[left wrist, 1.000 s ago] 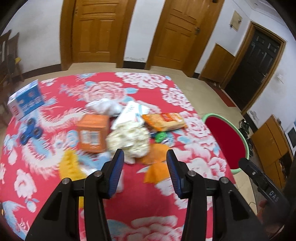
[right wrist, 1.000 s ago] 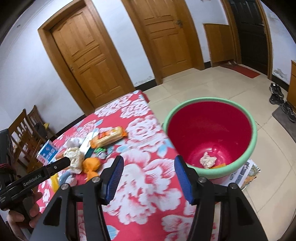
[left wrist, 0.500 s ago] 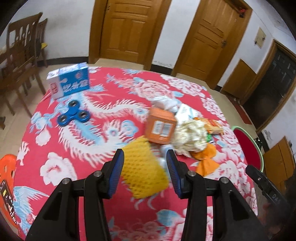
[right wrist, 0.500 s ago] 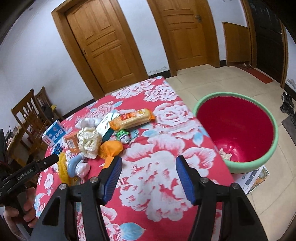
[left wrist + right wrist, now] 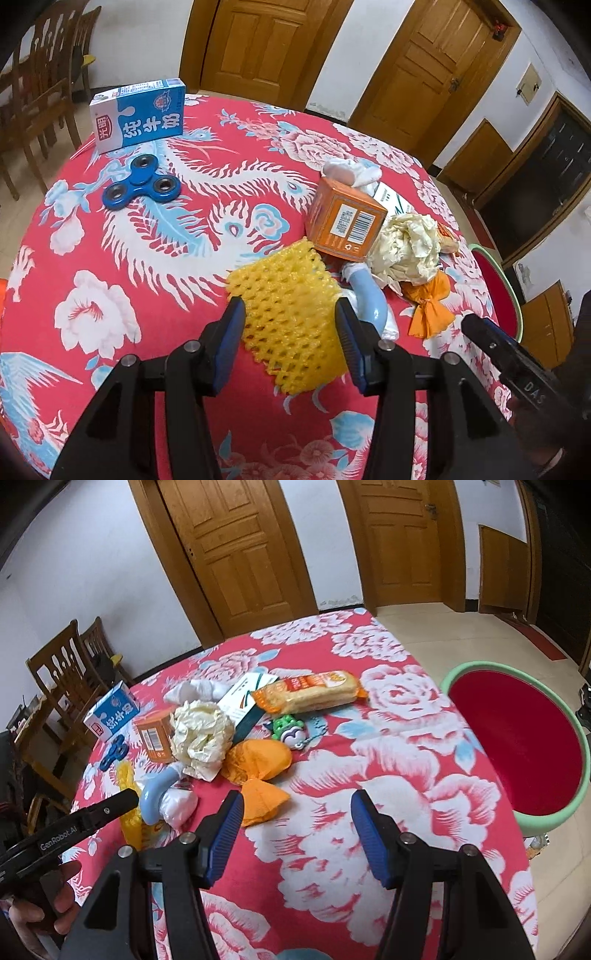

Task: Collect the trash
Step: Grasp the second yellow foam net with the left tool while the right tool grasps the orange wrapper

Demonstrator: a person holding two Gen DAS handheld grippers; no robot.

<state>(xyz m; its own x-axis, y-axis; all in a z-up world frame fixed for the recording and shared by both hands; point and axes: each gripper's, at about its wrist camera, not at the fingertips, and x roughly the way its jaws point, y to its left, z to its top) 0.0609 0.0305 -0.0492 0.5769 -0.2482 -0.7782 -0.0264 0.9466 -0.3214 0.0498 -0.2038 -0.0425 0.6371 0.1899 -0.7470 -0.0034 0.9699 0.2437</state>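
Yellow foam net (image 5: 291, 325) now lies between the left gripper's (image 5: 290, 317) parted jaws, closer than before.

Bare cloth (image 5: 332, 812) before right claw (image 5: 297, 816)

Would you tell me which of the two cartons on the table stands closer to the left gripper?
The orange carton with the barcode, just beyond the yellow foam net between the left gripper fingers. The blue milk carton stands far off at the table's back edge.
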